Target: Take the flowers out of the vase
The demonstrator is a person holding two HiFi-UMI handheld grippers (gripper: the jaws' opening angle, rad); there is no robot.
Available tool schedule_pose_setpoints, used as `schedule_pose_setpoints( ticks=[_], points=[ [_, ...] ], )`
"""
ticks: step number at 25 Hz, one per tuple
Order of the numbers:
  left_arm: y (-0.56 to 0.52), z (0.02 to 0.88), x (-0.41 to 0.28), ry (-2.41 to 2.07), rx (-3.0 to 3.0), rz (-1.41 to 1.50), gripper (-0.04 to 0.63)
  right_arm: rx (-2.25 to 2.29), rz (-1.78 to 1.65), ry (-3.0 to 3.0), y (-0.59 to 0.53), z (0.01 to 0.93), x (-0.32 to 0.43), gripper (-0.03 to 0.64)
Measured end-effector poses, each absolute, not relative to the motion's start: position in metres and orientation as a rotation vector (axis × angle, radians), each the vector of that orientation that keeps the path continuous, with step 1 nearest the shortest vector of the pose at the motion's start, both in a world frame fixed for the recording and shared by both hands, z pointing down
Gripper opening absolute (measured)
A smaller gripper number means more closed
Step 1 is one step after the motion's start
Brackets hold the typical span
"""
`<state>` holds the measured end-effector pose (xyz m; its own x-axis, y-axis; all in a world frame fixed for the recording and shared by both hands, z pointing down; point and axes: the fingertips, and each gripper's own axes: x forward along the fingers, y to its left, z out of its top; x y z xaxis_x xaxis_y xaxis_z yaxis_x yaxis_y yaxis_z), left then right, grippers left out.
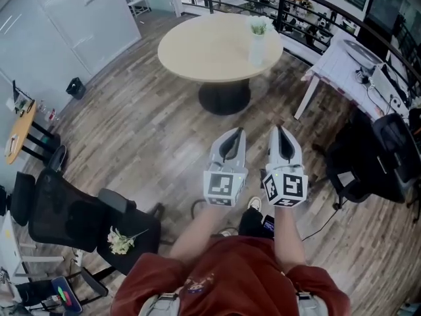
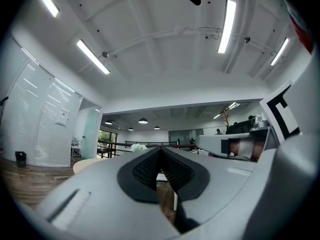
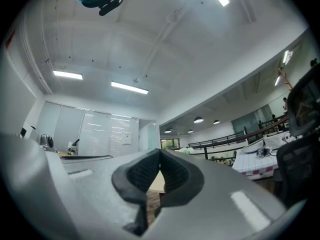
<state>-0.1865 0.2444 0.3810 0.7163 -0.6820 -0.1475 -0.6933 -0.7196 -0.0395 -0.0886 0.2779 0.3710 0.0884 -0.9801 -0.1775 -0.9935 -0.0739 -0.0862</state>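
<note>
Grippers are both clenched and hold nothing. In its own view the left gripper (image 2: 160, 149) has its two dark pads pressed together at the tips, with only a narrow slit lower down that shows floor and a table leg. The right gripper (image 3: 160, 152) looks the same in its view: pads meet at the tip and nothing sits between them.

From the head view the left gripper (image 1: 237, 131) and right gripper (image 1: 280, 129) are side by side, near each other but apart, in front of the person's chest. Both point toward the round table (image 1: 191, 61) and hang over bare wooden floor (image 1: 151, 130).

The vase (image 1: 257, 49) stands upright on the far right part of the table, well apart from both grippers and ahead of them, more nearly in line with the right one. The flowers (image 1: 260, 25), pale green and white, are in it and stick up from its mouth. Neither gripper touches vase or flowers.

A second small bunch (image 1: 120, 241) lies on the seat of a black chair (image 1: 66, 219) at lower left, behind and to the left of the left gripper.
</note>
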Motion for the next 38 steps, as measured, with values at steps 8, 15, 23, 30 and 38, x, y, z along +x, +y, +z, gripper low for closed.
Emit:
schedule_pose_setpoints(
  ticks=[8,15,23,30,38],
  points=[
    [0.193,0.383,-0.142,1.185,-2.810,0.202,0.005,-2.156,0.097,2.031,0.228,0.377,-0.045,0.003],
    [0.151,0.381,-0.099,1.214,-2.810,0.212,0.005,-2.144,0.109,2.046,0.189,0.370,-0.002,0.003],
    [0.115,0.381,-0.047,1.250,-2.793,0.202,0.005,-2.113,0.098,2.086,0.150,0.371,0.048,0.003],
    [0.094,0.379,-0.020,1.284,-2.749,0.192,0.005,-2.097,0.103,2.108,0.131,0.371,0.082,0.003],
    [0.068,0.381,-0.006,1.289,-2.742,0.176,0.005,-2.088,0.107,2.114,0.102,0.370,0.096,0.003]
  ],
)
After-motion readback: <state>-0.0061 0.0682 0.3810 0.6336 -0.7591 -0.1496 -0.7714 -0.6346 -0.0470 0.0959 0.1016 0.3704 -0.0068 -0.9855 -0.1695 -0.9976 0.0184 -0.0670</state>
